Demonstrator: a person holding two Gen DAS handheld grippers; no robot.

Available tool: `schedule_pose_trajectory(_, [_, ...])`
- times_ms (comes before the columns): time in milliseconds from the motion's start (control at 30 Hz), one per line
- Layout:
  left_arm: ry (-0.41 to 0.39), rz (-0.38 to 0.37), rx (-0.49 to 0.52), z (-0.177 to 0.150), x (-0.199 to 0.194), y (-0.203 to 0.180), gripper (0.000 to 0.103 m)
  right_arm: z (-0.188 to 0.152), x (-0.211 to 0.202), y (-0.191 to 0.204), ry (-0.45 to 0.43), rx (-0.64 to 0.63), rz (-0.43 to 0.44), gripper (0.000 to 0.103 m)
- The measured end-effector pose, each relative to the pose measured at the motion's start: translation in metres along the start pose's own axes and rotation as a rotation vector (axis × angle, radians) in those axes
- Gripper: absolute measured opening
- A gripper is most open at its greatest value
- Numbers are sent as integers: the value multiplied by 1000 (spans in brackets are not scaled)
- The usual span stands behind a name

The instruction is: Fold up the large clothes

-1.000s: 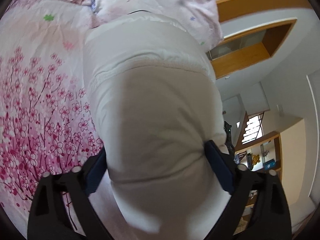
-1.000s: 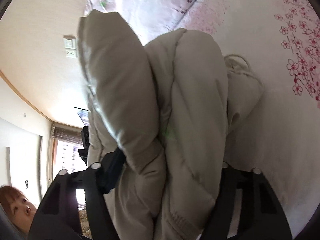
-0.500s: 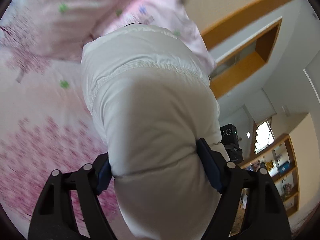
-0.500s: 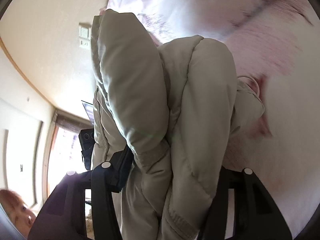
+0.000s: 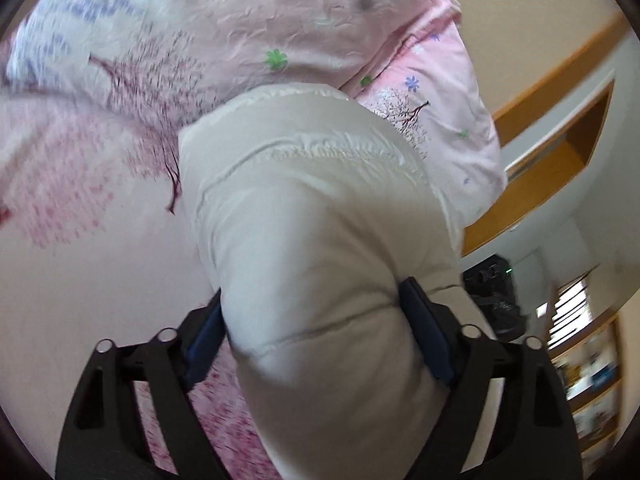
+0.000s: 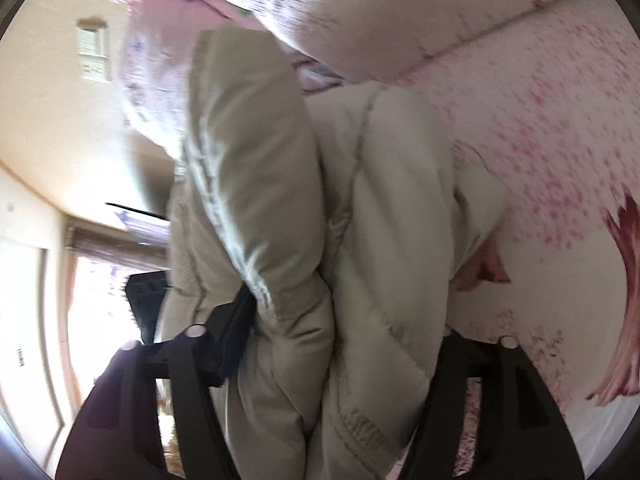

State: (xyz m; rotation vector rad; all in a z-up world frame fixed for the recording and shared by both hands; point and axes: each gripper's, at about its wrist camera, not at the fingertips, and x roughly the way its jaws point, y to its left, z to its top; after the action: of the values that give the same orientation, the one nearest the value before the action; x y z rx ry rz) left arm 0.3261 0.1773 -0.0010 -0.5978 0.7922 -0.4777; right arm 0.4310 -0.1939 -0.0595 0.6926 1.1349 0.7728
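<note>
A puffy cream-white down jacket (image 5: 316, 240) fills the middle of the left wrist view. My left gripper (image 5: 316, 332) is shut on a thick padded fold of it, held above the bed. In the right wrist view the same jacket (image 6: 320, 240) is bunched in several padded folds. My right gripper (image 6: 340, 336) is shut on that bundle; its right finger is mostly hidden behind the fabric. The jacket hangs between the two grippers, lifted off the pink cherry-blossom bedsheet (image 5: 72, 240).
A pink floral pillow or quilt (image 5: 320, 28) lies at the head of the bed, also seen in the right wrist view (image 6: 360, 12). A wall with wooden trim (image 5: 560, 120), shelves (image 5: 592, 380) and a wall switch (image 6: 94, 52) stand beyond the bed.
Both grippers have carried the jacket toward the head of the bed; the pillows are now closer and the views have swung. Both grips are unchanged.
</note>
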Motion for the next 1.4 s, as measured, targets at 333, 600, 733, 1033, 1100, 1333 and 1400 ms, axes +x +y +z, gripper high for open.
schedule_pose_trajectory(333, [-210,444,401,-17,-34,-82,101,-27,-34,33,-141,-118,-265,80])
schedule_pose_trajectory(600, [-182,450,520,-42,-32,-130,101,-109,-84,109,-514,-439,-402,79])
schedule_pose_trajectory(733, [-153,428,525,-54,-22,-136,101,-140,-52,130,-487,-613,-433,37])
schedule_pose_trajectory(1033, [-39,454,593,-88,16,-138,101,-141,-19,94,-305,-537,-535,25])
schedule_pose_trajectory(1100, [-32,476,603,-95,23,-139,101,-139,-14,85,-291,-522,-531,25])
schedule_pose_trajectory(1333, [-33,498,569,-97,27,-130,101,-111,-41,112,-344,-491,-443,27])
schedule_pose_trajectory(1400, [-31,496,569,-96,27,-129,101,-85,-53,130,-408,-496,-443,28])
